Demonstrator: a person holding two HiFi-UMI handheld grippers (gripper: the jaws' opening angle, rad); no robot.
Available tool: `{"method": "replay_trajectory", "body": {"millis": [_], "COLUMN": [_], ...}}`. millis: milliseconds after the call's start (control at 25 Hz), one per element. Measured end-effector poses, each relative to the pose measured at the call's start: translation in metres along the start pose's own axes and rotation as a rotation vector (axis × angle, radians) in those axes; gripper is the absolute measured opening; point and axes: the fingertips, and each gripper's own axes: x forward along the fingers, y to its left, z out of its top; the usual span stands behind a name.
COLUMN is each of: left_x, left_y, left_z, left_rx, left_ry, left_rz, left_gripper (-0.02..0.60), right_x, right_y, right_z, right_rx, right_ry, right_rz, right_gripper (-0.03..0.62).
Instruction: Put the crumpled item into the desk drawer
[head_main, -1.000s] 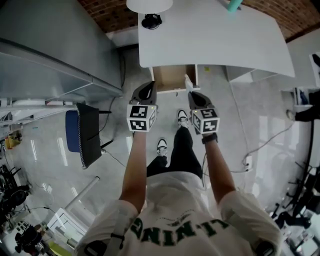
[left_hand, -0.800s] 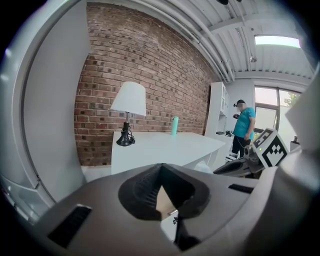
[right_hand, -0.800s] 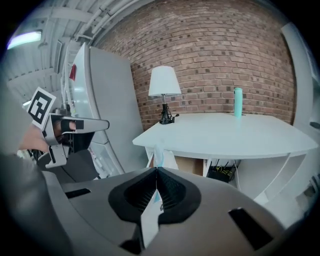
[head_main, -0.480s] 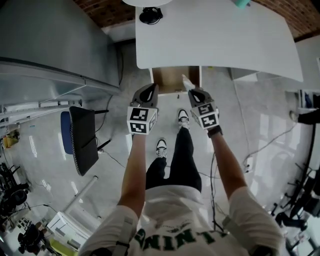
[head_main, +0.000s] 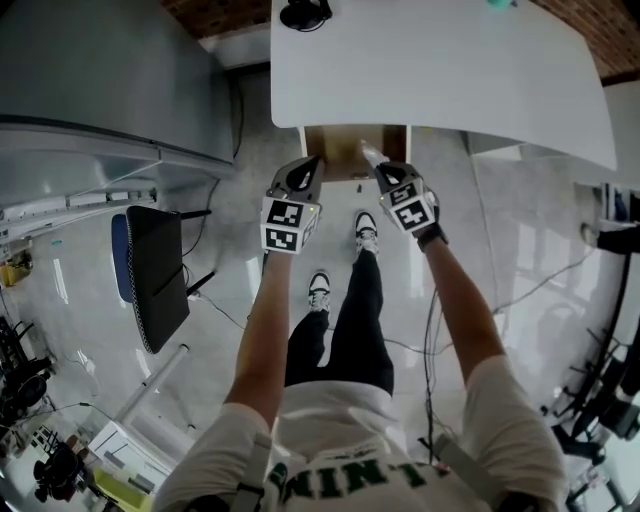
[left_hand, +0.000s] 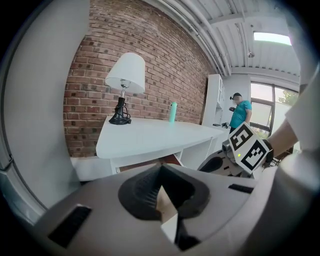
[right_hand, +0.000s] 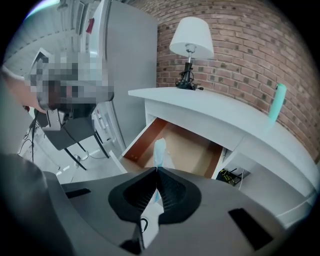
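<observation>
Carry step: my right gripper (right_hand: 156, 171) clamped on pale blue crumpled item (right_hand: 159, 149) at front of open desk drawer (right_hand: 144, 138); left gripper (left_hand: 161, 168) closed, empty. Next: I reach in, release

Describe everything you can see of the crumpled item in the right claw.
The crumpled item is a thin, pale whitish-blue strip, creased lengthwise, that looks like soft paper or film. It stands upright past the tips of the right claw, whose jaws are shut on its lower end. It is held over the front part of the open desk drawer and seems to touch nothing but the claw.
</observation>
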Motion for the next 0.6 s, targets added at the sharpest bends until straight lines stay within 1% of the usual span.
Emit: {"method": "replay_trajectory", "body": {"millis": [280, 360, 480, 600], "left_x": [0.01, 0.012, 0.013, 0.014], "left_y": [0.008, 0.007, 0.007, 0.006], "left_z": [-0.004, -0.006, -0.01, -0.006], "left_rx": [0.028, 0.025, 0.003, 0.003], "left_ry": [-0.034, -0.041, -0.044, -0.065], "left_rz": [-0.014, -0.018, -0.019, -0.022], "left_gripper": [-0.002, -0.002, -0.002, -0.002], "right_x": [0.036, 0.045, 0.058, 0.065], "right_y": [-0.011, -0.016, -0.017, -0.018], "right_z": [-0.01, -0.015, -0.026, -0.032], "right_rx": [-0.046, -0.055, -0.061, -0.054], "right_ry": [0.095, 0.128, 0.174, 0.208], "right_rz": [0.007, 0.004, 0.028, 0.044], "right_gripper": [0.005, 0.005, 0.005, 0.005]}}
